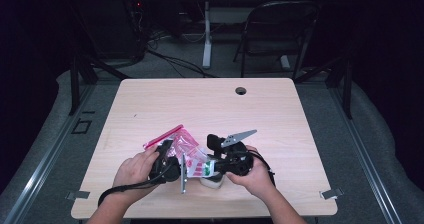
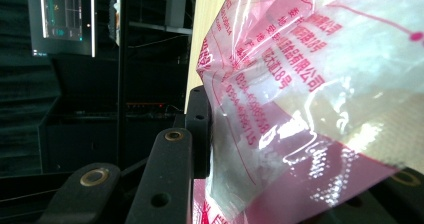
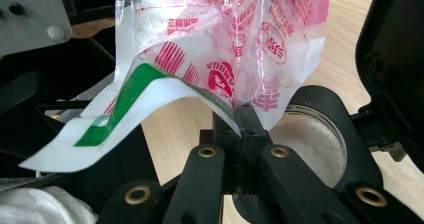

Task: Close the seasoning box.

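We hold the pink printed bag (image 1: 187,151) between us, its length spanning from the left hand-held gripper (image 1: 167,159), clamped on its upper part, to the right hand-held gripper (image 3: 243,115), pinched together on its lower edge.

**Bright counter, dark room**

Overhead light falls evenly on the pale counter (image 1: 210,104) while the surrounding room sinks into near black. Shadows on it are soft and short. In the gripper views the plastic bag (image 2: 310,84) shows white glare patches, and its nearest folds are blurred.
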Tool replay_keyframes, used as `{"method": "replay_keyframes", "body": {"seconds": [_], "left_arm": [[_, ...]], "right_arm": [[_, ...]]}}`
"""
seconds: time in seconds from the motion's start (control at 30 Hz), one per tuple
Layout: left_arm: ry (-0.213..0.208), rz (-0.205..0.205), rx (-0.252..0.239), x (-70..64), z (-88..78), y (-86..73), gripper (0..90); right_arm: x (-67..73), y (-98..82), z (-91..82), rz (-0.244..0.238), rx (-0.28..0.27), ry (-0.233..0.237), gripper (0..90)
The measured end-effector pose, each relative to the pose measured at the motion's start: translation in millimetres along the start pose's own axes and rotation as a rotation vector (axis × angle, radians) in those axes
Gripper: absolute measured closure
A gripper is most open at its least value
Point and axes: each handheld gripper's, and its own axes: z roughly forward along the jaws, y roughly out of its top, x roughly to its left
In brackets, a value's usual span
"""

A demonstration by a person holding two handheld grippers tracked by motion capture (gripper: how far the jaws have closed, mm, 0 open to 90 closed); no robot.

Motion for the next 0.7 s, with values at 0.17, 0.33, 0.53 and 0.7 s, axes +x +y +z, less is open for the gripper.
{"method": "replay_keyframes", "body": {"seconds": [0.17,0.33,0.53,0.7], "left_arm": [[0.001,-0.009,-0.004,-1.9,0.7,-1.8,74.3],[-0.016,-0.042,-0.005,-5.2,1.7,-4.4,74.3],[-0.019,-0.049,0.000,-8.5,2.2,-6.2,74.3],[-0.033,-0.080,-0.013,-10.3,2.4,-8.9,74.3]], "right_arm": [[0.1,0.4,-0.8,-0.002,-0.005,-0.001,90.0],[1.1,1.5,-2.5,-0.005,-0.017,-0.010,90.0],[2.5,2.8,-4.7,-0.011,-0.027,-0.013,90.0],[2.9,4.1,-6.7,-0.014,-0.037,-0.018,90.0]]}}
